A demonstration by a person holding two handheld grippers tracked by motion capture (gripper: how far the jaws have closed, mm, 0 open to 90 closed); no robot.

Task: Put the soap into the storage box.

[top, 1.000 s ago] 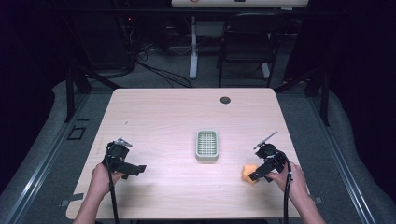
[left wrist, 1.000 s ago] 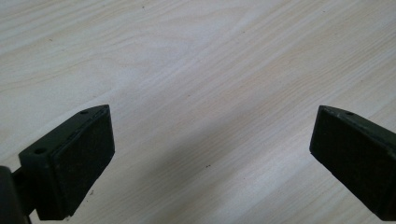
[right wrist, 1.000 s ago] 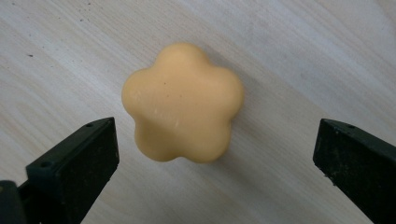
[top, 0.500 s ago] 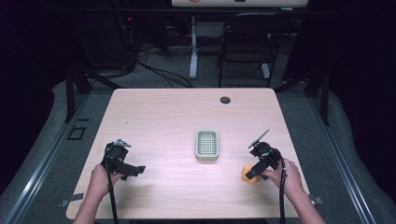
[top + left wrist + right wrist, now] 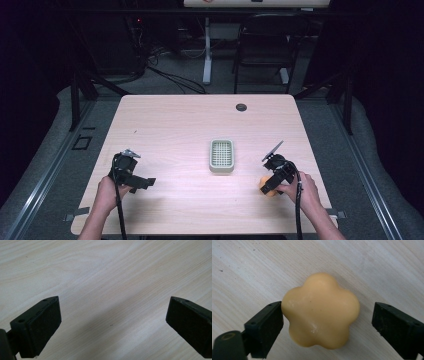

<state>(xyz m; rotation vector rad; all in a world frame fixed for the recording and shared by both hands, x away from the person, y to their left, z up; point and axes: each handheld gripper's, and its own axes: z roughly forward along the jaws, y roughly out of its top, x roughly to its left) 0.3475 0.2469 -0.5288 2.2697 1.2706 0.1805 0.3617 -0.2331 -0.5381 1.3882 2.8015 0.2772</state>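
Flower-shaped yellow soap (image 5: 320, 311) lies on table (image 5: 175, 125), right of soap dish (image 5: 221, 155); right gripper (image 5: 327, 325) jaws apart, straddling it. Left gripper (image 5: 113, 322) jaws apart over bare wood.

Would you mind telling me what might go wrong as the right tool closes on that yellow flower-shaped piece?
1. The glossy yellow flower-shaped soap sits off-centre in the open right tool: the left jaw looks about to touch while the right stands clear, so closing may push it sideways.
2. Its rounded lobes could slip between the flat jaws.
3. It lies near the wooden table's front right edge.
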